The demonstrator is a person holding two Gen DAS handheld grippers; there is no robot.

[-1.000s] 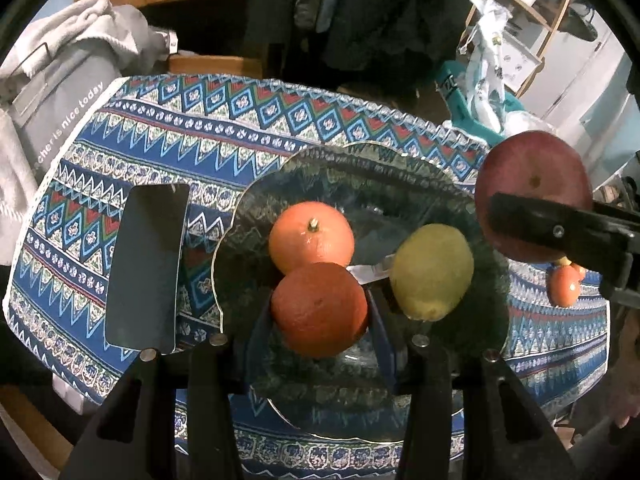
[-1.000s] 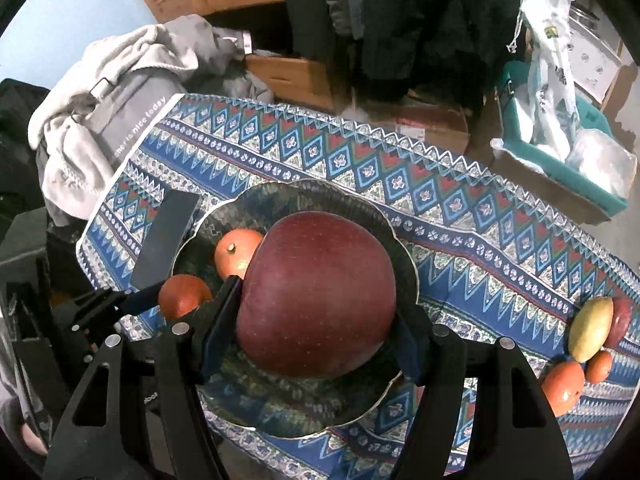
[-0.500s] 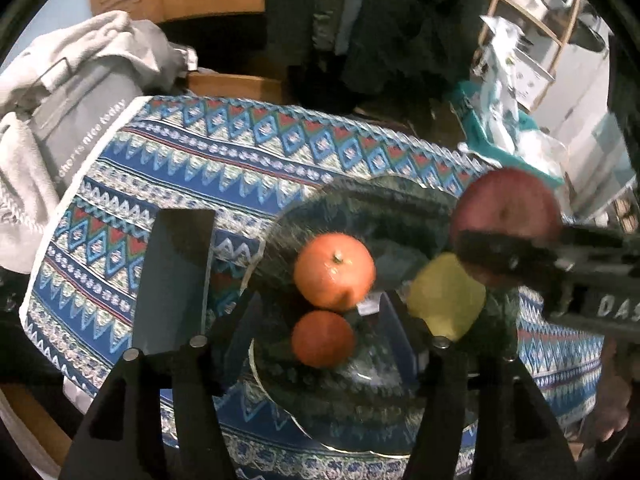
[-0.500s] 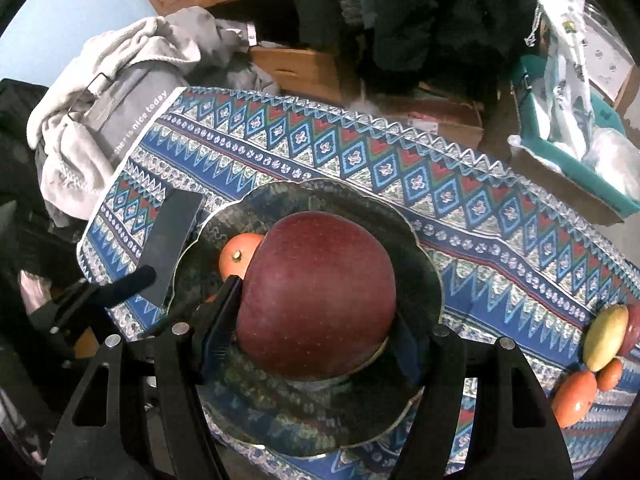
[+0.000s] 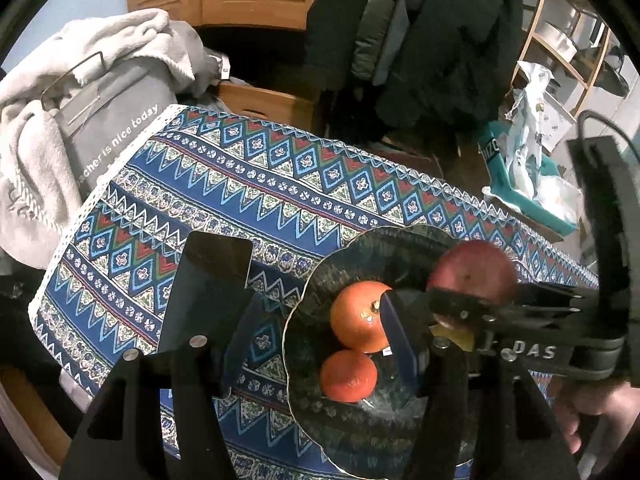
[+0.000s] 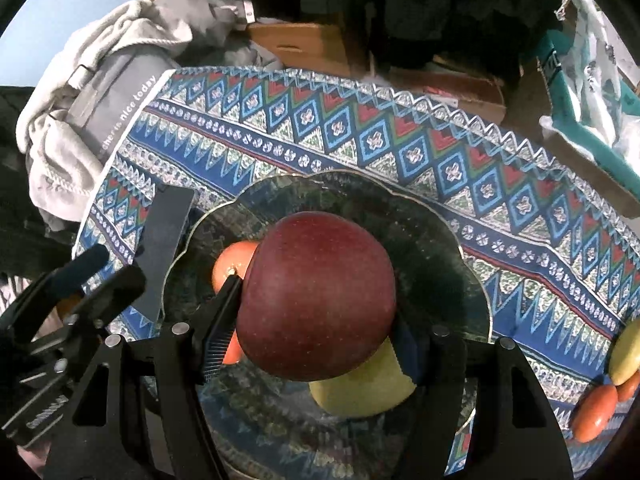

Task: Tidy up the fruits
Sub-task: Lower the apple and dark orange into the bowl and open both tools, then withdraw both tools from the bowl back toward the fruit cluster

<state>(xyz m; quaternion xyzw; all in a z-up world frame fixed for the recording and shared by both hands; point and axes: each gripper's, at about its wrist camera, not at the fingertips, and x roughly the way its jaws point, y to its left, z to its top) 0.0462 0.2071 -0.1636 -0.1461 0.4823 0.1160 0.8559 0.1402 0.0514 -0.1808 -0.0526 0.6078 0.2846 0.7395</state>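
A dark glass plate [image 5: 356, 256] [image 6: 440, 216] lies on the patterned blue tablecloth. On it are two oranges [image 5: 358, 326] [image 5: 347, 376] and a green-yellow fruit [image 6: 364, 392]. My right gripper [image 6: 316, 320] is shut on a big red apple [image 6: 318, 296] and holds it low over the plate's middle; the apple also shows in the left wrist view [image 5: 474, 272]. My left gripper [image 5: 320, 332] is open and empty, pulled back over the plate's left rim.
A black phone [image 5: 204, 288] lies left of the plate. Several loose fruits [image 6: 608, 388] sit at the table's right edge. Grey towels and a bag [image 5: 80, 120] hang off the left end. Boxes, coats and a teal bin stand behind the table.
My left gripper let go of the front orange and drew back to the left. My right gripper brought the apple lower, over the plate and the green-yellow fruit.
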